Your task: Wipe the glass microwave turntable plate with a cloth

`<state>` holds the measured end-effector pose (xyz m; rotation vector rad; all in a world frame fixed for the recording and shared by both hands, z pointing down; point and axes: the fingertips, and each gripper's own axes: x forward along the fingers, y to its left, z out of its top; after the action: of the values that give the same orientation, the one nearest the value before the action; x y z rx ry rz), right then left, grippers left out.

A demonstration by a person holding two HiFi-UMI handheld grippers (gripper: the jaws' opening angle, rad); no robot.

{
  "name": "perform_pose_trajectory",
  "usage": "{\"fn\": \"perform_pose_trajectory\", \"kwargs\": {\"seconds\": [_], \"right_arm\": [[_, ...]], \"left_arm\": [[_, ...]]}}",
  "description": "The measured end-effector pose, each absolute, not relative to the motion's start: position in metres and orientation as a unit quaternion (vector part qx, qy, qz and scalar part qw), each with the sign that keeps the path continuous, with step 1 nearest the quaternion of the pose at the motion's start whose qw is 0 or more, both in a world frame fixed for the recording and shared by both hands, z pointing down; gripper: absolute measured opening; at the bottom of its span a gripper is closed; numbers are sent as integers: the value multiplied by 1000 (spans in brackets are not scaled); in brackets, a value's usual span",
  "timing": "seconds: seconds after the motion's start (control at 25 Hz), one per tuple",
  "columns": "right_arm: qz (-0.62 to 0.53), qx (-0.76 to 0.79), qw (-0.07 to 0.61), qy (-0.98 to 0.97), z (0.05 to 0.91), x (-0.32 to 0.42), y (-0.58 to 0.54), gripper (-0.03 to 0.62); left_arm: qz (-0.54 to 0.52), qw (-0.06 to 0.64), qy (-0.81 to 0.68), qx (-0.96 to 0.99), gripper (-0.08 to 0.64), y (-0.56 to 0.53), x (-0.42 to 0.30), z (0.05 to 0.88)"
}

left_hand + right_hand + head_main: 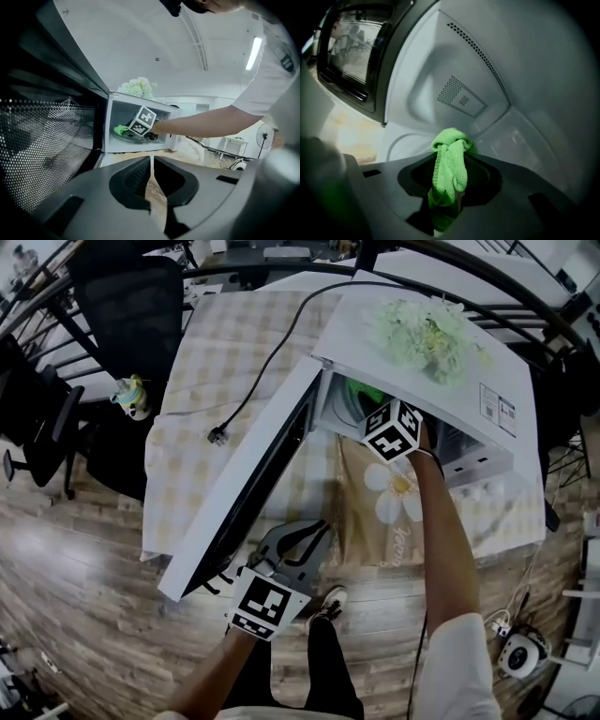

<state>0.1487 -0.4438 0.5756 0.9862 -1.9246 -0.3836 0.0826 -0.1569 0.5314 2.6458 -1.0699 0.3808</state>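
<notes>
R tongs (450, 151) clamped on green cloth (449, 173), inside microwave (511, 371), glass plate (124, 137) just below/ahead of tips, so R wipes; L tongs (151, 161) shut, empty, well back by door (253, 493).

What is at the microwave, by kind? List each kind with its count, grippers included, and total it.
Grippers: 2, the left gripper and the right gripper
Microwave: 1
Green cloth: 1
Glass turntable plate: 1
Flower bunch: 1
Total: 6
</notes>
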Motion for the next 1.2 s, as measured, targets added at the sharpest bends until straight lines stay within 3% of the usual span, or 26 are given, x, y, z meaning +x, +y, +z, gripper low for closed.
{"fn": "perform_pose_trajectory", "kwargs": {"seconds": [0.56,0.96,1.2], "right_arm": [[-116,314,522,-784,583,171,-369,146],[-156,388,617,-667,578,226,-379,143],[-170,451,636,-602,576,253,-429,141]], "left_arm": [[95,85,-358,925,37,-150,89,513],[64,49,-322,943,37,-150,114,499],[54,39,-317,946,37,-156,115,496]]}}
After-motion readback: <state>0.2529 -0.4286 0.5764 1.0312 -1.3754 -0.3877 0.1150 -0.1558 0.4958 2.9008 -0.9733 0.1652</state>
